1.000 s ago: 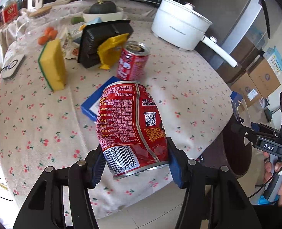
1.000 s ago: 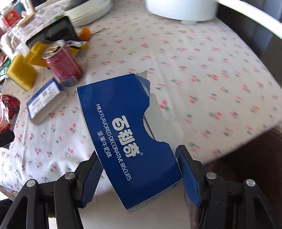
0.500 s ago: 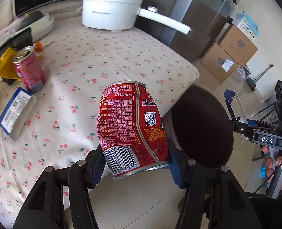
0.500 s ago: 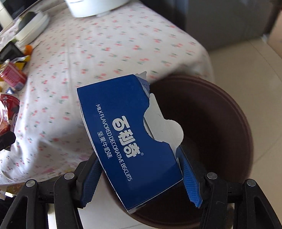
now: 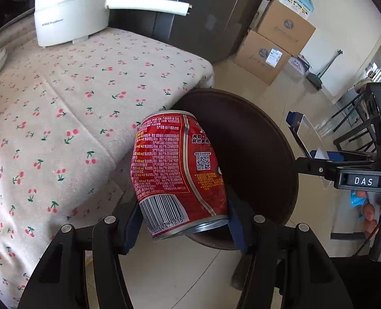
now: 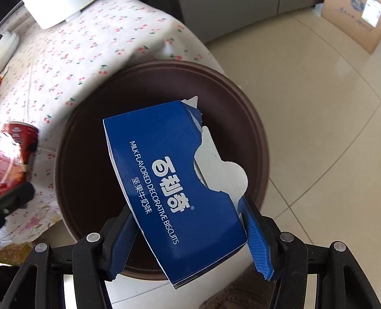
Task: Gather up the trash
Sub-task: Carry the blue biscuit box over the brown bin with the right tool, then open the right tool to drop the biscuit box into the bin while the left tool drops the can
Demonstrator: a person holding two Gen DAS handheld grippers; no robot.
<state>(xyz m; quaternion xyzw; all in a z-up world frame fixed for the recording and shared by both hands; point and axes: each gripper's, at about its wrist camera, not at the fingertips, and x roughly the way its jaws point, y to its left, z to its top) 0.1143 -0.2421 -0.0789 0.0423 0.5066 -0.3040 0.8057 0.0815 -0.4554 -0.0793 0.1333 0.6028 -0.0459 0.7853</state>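
Observation:
A dented red drink can sits between the blue pads of my left gripper, which is shut on it, partly over the table's edge and partly over the near rim of a round dark brown bin on the floor. My right gripper is shut on a torn blue biscuit box and holds it above the open mouth of the same bin. The red can and the left gripper also show at the left edge of the right wrist view.
The table with a cherry-print cloth stands right beside the bin. A white pot with a long handle sits at its far end. Cardboard boxes are stacked by the wall, on a pale tiled floor. A hand holds the right gripper's handle.
Both grippers have swung off the table toward the floor bin, each still holding its item. The bin now fills the right wrist view, and the other table items have left the left view.

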